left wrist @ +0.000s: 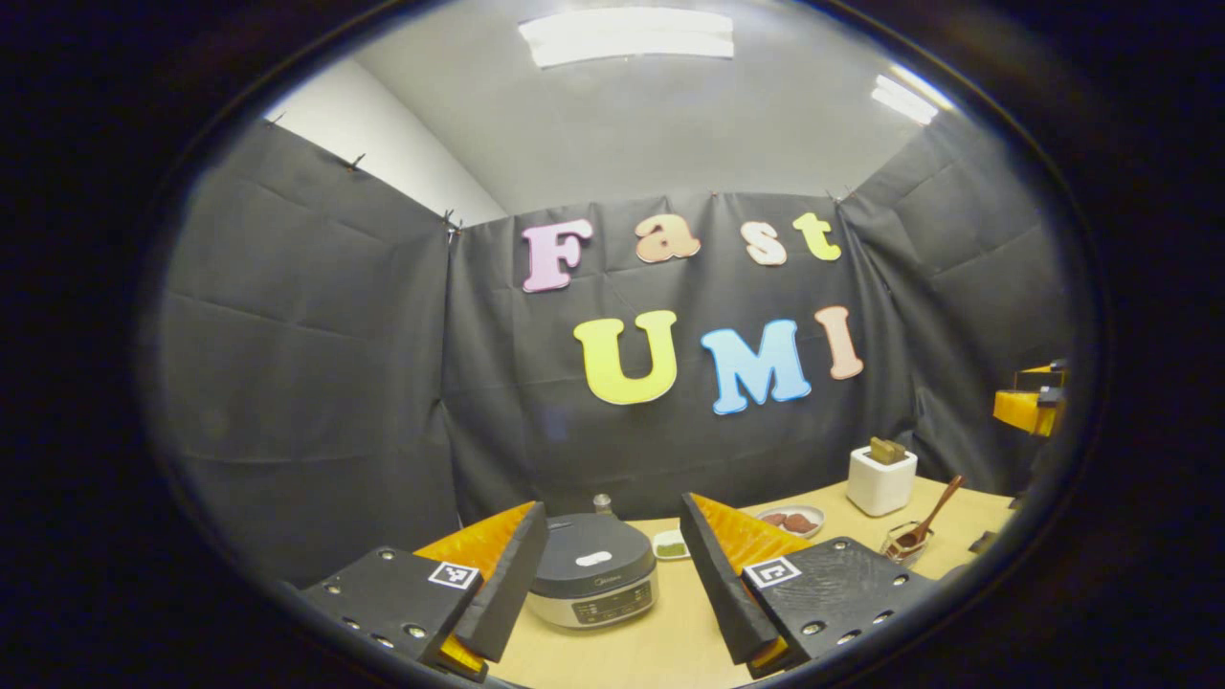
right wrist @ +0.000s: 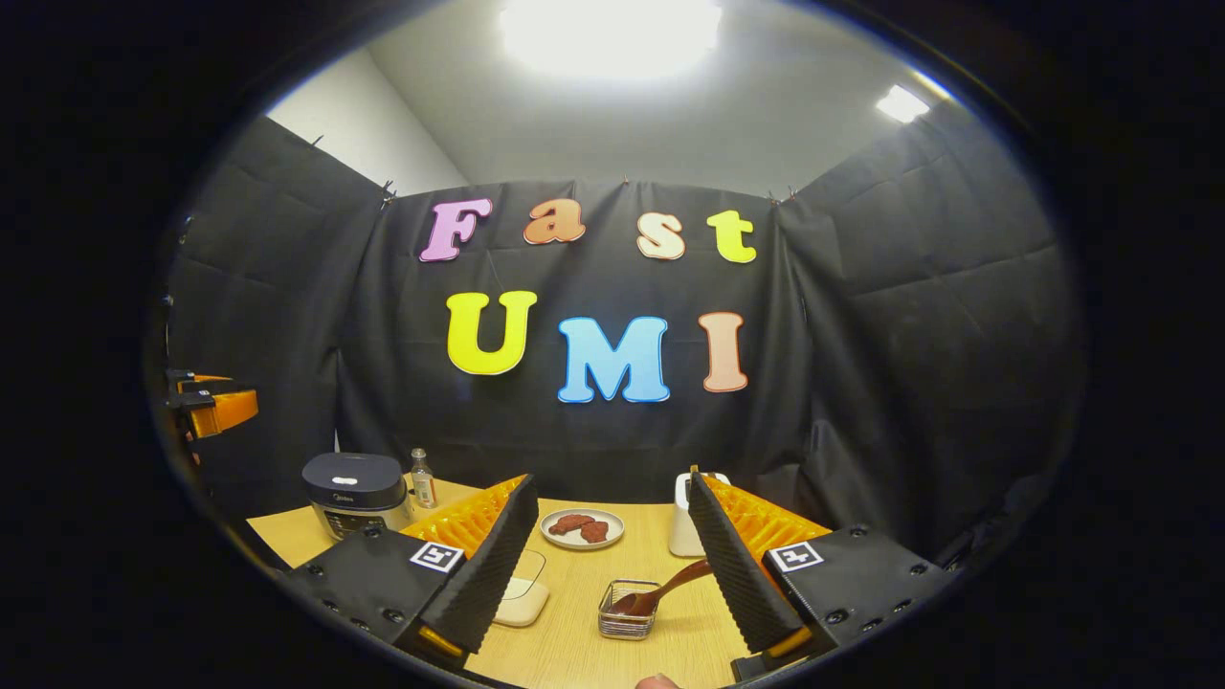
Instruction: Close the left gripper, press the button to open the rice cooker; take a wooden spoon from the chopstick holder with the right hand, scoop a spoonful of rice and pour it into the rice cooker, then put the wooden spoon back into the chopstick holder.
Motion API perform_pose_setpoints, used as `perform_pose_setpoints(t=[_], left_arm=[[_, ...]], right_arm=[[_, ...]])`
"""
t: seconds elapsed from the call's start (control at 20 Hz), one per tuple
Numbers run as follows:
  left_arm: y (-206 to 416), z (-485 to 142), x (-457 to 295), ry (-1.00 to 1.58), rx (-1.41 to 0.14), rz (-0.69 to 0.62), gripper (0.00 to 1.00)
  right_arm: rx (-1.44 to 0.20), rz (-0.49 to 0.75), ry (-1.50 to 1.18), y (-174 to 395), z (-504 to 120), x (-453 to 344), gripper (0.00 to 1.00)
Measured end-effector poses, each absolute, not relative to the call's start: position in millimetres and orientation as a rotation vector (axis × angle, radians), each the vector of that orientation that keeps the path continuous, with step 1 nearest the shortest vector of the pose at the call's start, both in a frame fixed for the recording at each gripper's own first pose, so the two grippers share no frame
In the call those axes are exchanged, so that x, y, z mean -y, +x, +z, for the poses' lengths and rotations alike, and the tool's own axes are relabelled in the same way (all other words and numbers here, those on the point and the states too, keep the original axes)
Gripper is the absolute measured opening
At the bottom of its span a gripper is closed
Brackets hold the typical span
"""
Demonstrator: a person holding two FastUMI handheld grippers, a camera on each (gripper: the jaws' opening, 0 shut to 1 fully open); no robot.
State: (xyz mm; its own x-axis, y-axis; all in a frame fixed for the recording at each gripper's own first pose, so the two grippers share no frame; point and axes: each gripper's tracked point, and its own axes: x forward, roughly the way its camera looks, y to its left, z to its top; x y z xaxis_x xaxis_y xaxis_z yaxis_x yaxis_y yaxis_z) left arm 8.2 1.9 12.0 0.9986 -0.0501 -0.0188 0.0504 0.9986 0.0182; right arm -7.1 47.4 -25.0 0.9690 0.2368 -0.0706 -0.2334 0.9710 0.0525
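Pale wood surface (right wrist: 574, 612): smooth, light tan, carrying all the things; black cloth walls close it in on three sides.
Room: grey ceiling with bright panel lights (left wrist: 627, 36); a strip of white wall above the cloth at upper left.
Cooker (left wrist: 593, 582): rounded body, dark matte lid shut, pale band with a control panel at the front; in the left gripper view it stands between the left tool's fingers, farther back; in the right gripper view it stands at the far left of the surface.
Bottle (right wrist: 421, 478): small, clear, capped, just beside the cooker.
Holder (left wrist: 880, 481): white, boxy with rounded corners, at the back right; wooden tops stick out of it.
Spoon (right wrist: 660, 593): dark wood, bowl down in a small clear, ribbed square cup (right wrist: 629, 612), handle leaning up to the right.
Plate (right wrist: 582, 527): round, pale, with two reddish-brown pieces, behind the cup.
Dish (left wrist: 672, 545): small, white, greenish inside, beside the cooker.
Left tool (left wrist: 612, 593): fingers wide apart, holding nothing; ribbed inner faces.
Right tool (right wrist: 612, 584): fingers wide apart, holding nothing; the right finger partly hides the holder and the spoon's handle.
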Motion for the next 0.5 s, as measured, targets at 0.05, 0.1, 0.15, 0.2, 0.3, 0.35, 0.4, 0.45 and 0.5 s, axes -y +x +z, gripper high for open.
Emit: perform_pose_setpoints(t=[0.05, 0.1, 0.15, 0.2, 0.3, 0.35, 0.4, 0.45, 0.5], left_arm=[[8, 12, -4, 0.017, -0.018, -0.051, 0.84], [7, 13, -7, 0.014, -0.017, -0.053, 0.85], [7, 14, -9, 0.009, -0.014, -0.056, 0.85], [7, 15, -11, 0.006, -0.011, -0.058, 0.85], [7, 16, -14, 0.004, -0.007, -0.063, 0.85], [6, 16, -15, 0.003, -0.004, -0.065, 0.85], [5, 18, -16, 0.002, -0.001, -0.066, 0.85], [4, 20, -17, 0.000, 0.001, -0.068, 0.84], [5, 19, -19, -0.001, 0.002, -0.068, 0.84]], right_arm=[[-0.074, 0.235, 0.042, -8, -23, -48, 0.99], [-0.070, 0.230, 0.043, -11, -21, -49, 1.00], [-0.064, 0.228, 0.044, -12, -18, -50, 1.00], [-0.059, 0.223, 0.043, -13, -15, -50, 1.00], [-0.054, 0.218, 0.038, -17, -14, -51, 0.96], [-0.052, 0.216, 0.038, -18, -14, -52, 0.99], [-0.052, 0.213, 0.039, -19, -13, -52, 1.00], [-0.050, 0.210, 0.042, -21, -12, -52, 1.00], [-0.049, 0.209, 0.044, -22, -11, -53, 1.00]])
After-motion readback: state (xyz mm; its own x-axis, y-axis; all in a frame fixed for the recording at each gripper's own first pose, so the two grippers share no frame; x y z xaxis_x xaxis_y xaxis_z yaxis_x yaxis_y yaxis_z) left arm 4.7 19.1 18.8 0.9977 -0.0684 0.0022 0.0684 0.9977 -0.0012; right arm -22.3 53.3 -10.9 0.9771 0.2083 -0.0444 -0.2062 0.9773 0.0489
